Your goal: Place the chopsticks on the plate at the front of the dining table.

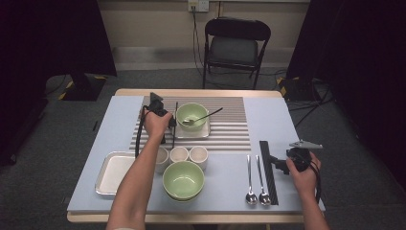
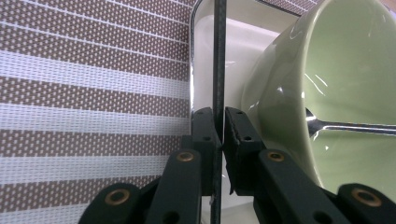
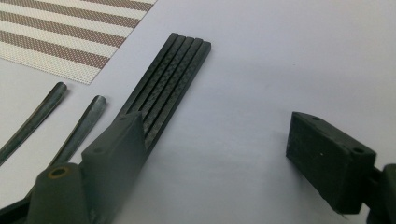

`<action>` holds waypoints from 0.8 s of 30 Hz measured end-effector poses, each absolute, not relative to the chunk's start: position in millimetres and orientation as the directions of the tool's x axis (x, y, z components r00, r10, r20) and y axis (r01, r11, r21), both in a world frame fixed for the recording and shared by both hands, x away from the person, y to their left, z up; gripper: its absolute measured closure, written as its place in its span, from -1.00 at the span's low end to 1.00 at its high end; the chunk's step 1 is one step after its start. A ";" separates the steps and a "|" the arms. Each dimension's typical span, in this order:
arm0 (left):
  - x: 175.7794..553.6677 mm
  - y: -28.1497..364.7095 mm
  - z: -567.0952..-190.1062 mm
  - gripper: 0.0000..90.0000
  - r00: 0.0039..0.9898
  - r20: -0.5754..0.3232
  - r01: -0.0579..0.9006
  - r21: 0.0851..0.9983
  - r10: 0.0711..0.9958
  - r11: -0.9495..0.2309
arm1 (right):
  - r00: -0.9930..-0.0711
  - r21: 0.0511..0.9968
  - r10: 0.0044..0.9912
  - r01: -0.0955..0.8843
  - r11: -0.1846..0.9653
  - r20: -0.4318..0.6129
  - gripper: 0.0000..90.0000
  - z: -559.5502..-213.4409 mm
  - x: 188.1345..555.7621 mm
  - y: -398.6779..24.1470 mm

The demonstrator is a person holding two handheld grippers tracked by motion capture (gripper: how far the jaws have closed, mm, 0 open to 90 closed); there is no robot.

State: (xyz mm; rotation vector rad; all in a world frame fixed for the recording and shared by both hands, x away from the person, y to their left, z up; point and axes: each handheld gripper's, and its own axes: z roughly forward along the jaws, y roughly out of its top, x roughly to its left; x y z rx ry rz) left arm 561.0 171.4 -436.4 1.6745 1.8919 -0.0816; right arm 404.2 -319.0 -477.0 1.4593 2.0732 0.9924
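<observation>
My left gripper point(image 1: 168, 130) is shut on a thin black chopstick point(image 1: 175, 120) on the striped placemat point(image 1: 230, 129). In the left gripper view the chopstick point(image 2: 218, 56) runs straight out from between the pads point(image 2: 205, 130), along the left rim of a small white tray point(image 2: 198, 56). A light green bowl point(image 2: 355, 56) stands on that tray with a spoon handle point(image 2: 355, 126) across it. My right gripper point(image 1: 276, 164) hovers open at the right of the table beside a row of black chopsticks point(image 1: 268, 170). Its jaws stand wide apart over the bare table, the chopsticks point(image 3: 173, 79) by the left jaw.
Three white cups point(image 1: 179, 154) stand in a row at the table's middle, with stacked green bowls point(image 1: 183, 179) in front of them. A metal tray point(image 1: 112, 172) lies at the front left. Two spoons point(image 1: 256, 179) lie left of the chopstick row. A folding chair point(image 1: 237, 45) stands beyond the table.
</observation>
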 end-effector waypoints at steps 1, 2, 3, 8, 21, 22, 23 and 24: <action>560.6 170.5 -435.8 0.86 -0.030 -0.479 0.916 0.338 0.877 0.216 | -0.363 0.749 0.930 0.633 0.196 0.064 -0.58 -477.0 404.3 -318.9; 560.2 169.8 -434.9 0.85 -0.035 -0.483 0.913 0.341 0.875 0.224 | -0.364 0.749 0.929 0.633 0.196 0.064 -0.58 -477.0 404.3 -318.9; 560.0 169.8 -434.4 0.85 -0.027 -0.479 0.914 0.343 0.877 0.215 | -0.364 0.749 0.929 0.633 0.196 0.064 -0.58 -477.0 404.3 -319.0; 558.5 169.8 -433.9 0.87 -0.033 -0.476 0.917 0.336 0.879 0.217 | -0.364 0.749 0.929 0.633 0.197 0.064 -0.58 -477.0 404.3 -319.0; 558.0 167.8 -433.1 0.92 -0.030 -0.472 0.917 0.339 0.881 0.212 | -0.364 0.749 0.929 0.634 0.196 0.065 -0.58 -477.0 404.3 -319.0; 558.1 168.0 -433.2 0.92 -0.027 -0.473 0.918 0.337 0.881 0.210 | -0.364 0.749 0.929 0.633 0.196 0.064 -0.58 -477.0 404.3 -319.0; 558.2 168.2 -433.5 0.92 -0.020 -0.473 0.918 0.340 0.881 0.203 | -0.364 0.749 0.929 0.633 0.196 0.064 -0.58 -477.0 404.3 -319.0; 558.3 168.0 -433.4 0.92 -0.018 -0.472 0.918 0.341 0.881 0.202 | -0.364 0.749 0.929 0.633 0.196 0.064 -0.58 -477.0 404.3 -319.0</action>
